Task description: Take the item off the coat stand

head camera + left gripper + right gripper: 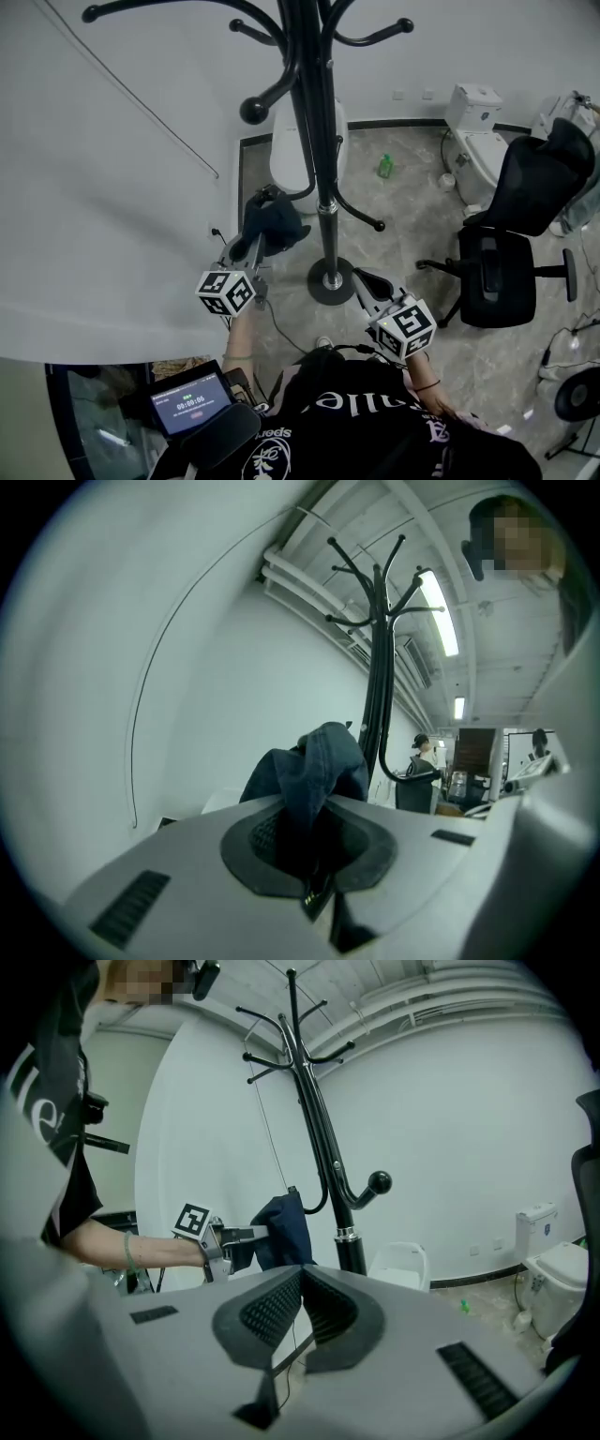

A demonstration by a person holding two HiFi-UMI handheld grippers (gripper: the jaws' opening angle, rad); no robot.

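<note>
1. At the near left, a small dark tablet with a lit screen is at the person's left side, below a pale wall.
2. The left gripper reaches forward from its marker cube. Its jaws are clamped on a bunched dark blue fabric item, and in the left gripper view the cloth is pinched between the pads and rises above them.
3. The fabric item is just left of the pole of the tall black metal coat stand. In the right gripper view it hangs beside a low curved hook. I cannot tell whether it still rests on that hook.
4. The stand's round base sits on the grey tiled floor, between the two grippers. Ball-tipped hooks branch out from the top and from lower down the pole.
5. The right gripper is near the base on its right side. Its jaws are together at the tips, with nothing between them.
6. Farther right, a small green bottle stands on the floor.
7. A white toilet stands against the far wall.
8. A black wheeled office chair is at the right.
</note>
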